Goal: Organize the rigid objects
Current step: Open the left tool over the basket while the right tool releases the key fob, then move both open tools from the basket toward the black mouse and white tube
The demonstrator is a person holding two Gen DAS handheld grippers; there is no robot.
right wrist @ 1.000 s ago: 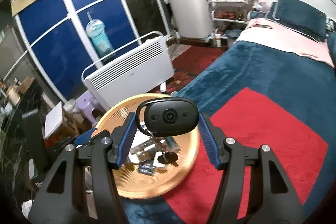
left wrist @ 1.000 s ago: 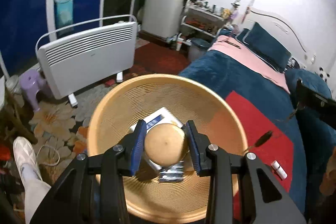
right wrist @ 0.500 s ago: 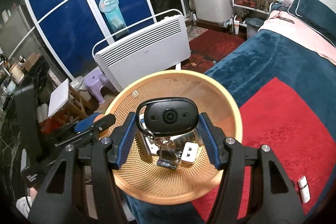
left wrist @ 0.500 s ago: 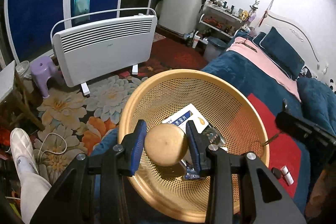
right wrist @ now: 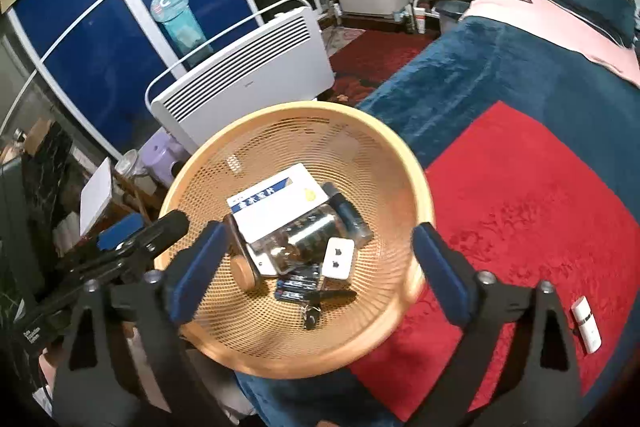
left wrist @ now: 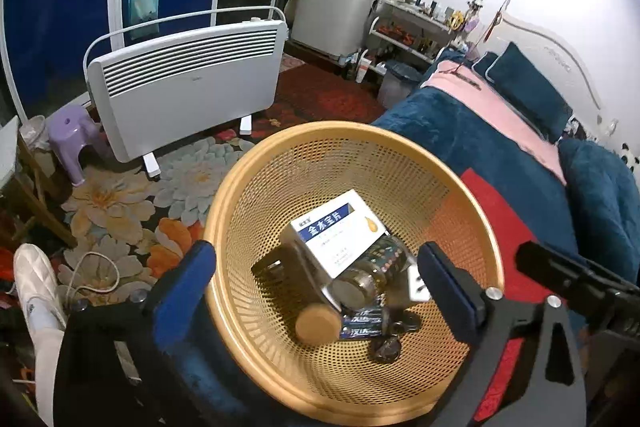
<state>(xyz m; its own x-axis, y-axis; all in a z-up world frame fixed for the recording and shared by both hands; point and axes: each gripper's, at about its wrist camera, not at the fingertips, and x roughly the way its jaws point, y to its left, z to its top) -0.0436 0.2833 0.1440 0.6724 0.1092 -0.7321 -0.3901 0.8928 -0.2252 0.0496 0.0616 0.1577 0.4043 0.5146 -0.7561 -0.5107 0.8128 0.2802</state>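
Both my tongs, left gripper (left wrist: 316, 291) and right gripper (right wrist: 316, 267), hang wide apart and empty over the basket (right wrist: 416, 195). Inside it sit the white box (right wrist: 276, 207), jar (left wrist: 368, 275), wooden puck (left wrist: 318, 325) and webcam (right wrist: 332, 295), so mostly done I'd say. One white stick (right wrist: 587, 325) lies right of the basket. Lower pile is a jumble I can't sort out.

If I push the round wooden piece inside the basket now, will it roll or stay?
The round wooden piece looks like a short disc standing on edge against the metal item, so it would probably roll or topple flat. The sloping mesh wall of the basket should send it back to the middle. It seems stiff, and likely light.
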